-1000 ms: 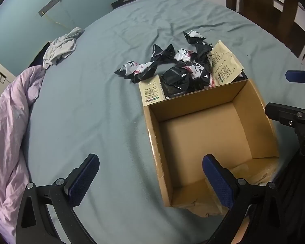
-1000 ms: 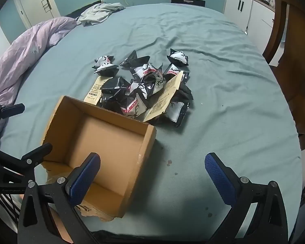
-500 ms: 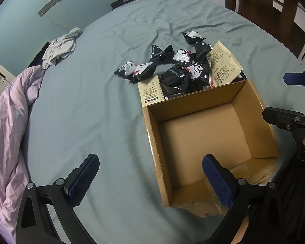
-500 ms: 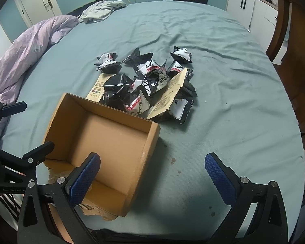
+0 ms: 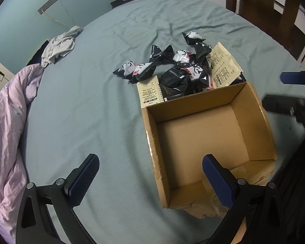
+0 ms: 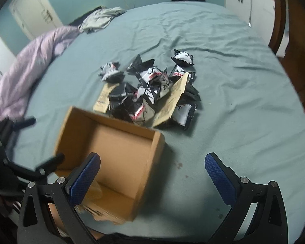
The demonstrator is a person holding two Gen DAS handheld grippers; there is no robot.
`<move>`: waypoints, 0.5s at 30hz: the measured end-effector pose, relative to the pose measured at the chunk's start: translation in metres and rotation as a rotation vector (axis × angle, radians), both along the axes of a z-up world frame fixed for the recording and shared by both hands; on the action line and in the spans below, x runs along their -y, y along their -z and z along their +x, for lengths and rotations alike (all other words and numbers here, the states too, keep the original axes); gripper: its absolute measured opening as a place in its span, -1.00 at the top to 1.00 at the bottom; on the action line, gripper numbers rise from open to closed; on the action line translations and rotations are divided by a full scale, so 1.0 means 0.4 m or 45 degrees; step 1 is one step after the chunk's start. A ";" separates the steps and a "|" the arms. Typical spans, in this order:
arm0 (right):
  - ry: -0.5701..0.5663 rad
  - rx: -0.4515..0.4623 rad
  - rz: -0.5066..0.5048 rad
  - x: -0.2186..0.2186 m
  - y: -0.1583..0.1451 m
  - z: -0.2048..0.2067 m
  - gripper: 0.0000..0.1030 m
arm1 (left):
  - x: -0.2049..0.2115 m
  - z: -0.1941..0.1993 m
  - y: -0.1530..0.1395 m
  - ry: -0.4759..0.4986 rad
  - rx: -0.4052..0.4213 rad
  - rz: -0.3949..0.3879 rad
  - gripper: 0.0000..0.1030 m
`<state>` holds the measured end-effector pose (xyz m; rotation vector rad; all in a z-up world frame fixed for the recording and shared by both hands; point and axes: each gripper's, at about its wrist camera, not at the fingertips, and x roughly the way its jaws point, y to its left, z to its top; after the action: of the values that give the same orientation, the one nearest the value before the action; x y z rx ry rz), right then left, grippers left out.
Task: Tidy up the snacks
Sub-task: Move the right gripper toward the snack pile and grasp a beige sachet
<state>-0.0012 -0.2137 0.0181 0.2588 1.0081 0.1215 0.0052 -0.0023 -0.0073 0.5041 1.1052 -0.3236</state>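
An open cardboard box (image 5: 209,142) sits on a blue-green bedsheet (image 5: 91,111), its inside bare down to the brown floor. Its near wall is torn and crumpled at the bottom edge. Just beyond the far wall lies a heap of snack packets (image 5: 179,69), mostly black with white and red printing, several touching one another and some pressed against the outside of the box. Two beige packets with printed text are mixed in: one beige packet (image 5: 149,93) lies flat at the box's far left corner, and the other, a larger beige packet (image 5: 223,67), leans tilted over the dark ones. One black-and-white packet (image 5: 193,37) lies slightly apart on the far side of the heap.

The left gripper (image 5: 150,181) hangs above the near edge of the box with its blue pads spread wide, one pad over the sheet and the other over the box interior, holding nothing. The right gripper (image 6: 152,177) is likewise spread wide and empty, one pad over the box and the other over bare sheet; that view is blurred, so fine detail of the packets is hard to read there.

A pink duvet (image 5: 8,126) is bunched along the left side of the bed, and a grey garment (image 5: 59,46) lies crumpled near the far edge.
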 end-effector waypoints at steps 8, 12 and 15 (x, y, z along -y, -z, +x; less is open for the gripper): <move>0.117 -0.064 -0.006 0.061 0.037 0.124 -1.00 | 0.000 0.011 0.001 -0.003 -0.017 -0.024 -1.00; 0.163 -0.097 -0.010 0.067 0.055 0.180 -0.97 | -0.002 0.020 0.001 -0.017 -0.024 -0.036 -1.00; 0.201 -0.127 0.007 0.077 0.080 0.220 -0.72 | -0.005 0.028 -0.002 -0.039 -0.020 -0.052 -1.00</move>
<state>0.0869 -0.2446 -0.0141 0.3513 1.0821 -0.0324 0.0166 -0.0003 -0.0063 0.4485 1.1183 -0.3234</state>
